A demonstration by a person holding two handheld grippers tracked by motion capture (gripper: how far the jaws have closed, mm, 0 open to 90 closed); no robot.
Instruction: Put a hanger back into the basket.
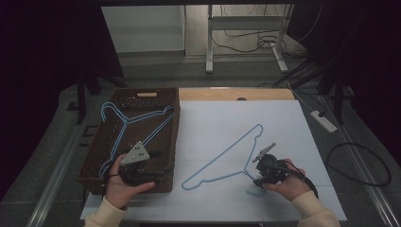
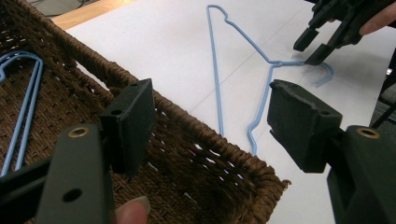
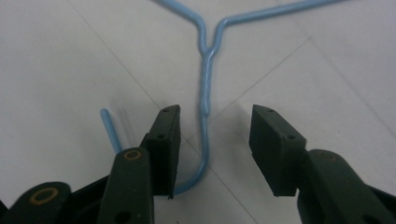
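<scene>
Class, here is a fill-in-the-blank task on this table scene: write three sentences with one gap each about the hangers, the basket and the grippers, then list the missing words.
1. The blue hanger on the white table is made of ____.
2. The other hangers lie inside a brown woven ____.
3. The right gripper has its jaws ____ around the hanger's hook.

Missing words: wire; basket; open
</scene>
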